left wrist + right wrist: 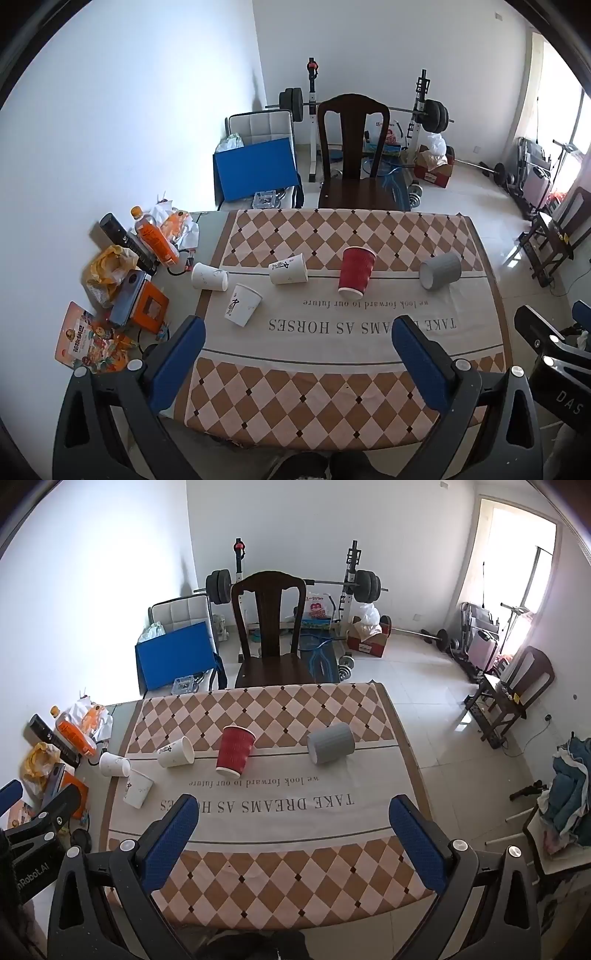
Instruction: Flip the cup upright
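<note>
Several cups rest on a checkered tablecloth (pixel 332 387). A grey ribbed cup (pixel 440 270) (pixel 330 743) lies on its side at the right. A red paper cup (pixel 355 272) (pixel 235 750) stands upright in the middle. A white paper cup (pixel 288 268) (pixel 176 752) lies on its side; another white cup (pixel 209 277) (pixel 114 764) lies at the left cloth edge; a third (pixel 242 304) (pixel 137 788) stands upright. My left gripper (pixel 297 332) and right gripper (pixel 293 810) are both open and empty, held above the table's near edge.
Clutter sits on the table's left side: an orange bottle (pixel 155 236), a black can (pixel 127 240), snack bags (pixel 88 339) and an orange box (pixel 147 308). A dark wooden chair (pixel 352 155) stands at the far edge, with a barbell rack (pixel 421 110) behind.
</note>
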`<state>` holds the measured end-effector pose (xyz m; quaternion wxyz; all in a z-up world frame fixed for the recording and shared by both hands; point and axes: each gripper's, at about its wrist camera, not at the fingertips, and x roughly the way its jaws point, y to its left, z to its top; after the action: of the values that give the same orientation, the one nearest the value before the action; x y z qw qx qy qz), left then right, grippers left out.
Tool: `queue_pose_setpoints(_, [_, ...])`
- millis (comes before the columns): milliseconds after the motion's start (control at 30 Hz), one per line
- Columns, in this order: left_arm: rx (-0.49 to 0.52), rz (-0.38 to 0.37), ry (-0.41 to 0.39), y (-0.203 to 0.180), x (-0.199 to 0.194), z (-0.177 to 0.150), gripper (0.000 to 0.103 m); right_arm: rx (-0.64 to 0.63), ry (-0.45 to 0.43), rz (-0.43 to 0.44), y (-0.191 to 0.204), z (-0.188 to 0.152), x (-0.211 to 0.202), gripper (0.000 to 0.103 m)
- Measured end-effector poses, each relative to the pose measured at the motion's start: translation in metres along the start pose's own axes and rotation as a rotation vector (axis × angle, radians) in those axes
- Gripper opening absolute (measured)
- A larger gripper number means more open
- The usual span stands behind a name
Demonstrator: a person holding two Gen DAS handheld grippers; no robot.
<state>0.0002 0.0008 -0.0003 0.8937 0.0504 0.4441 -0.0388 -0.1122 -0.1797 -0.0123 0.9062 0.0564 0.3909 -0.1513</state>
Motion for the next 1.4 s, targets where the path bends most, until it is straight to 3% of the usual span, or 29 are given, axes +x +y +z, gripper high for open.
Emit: queue_pose_setpoints(1400, [0.006, -0.007, 0.003, -0.017, -0.001, 0.002, 0.103, -0.008, 0.004, -0.007, -0.002, 0.005, -0.001, 0.103])
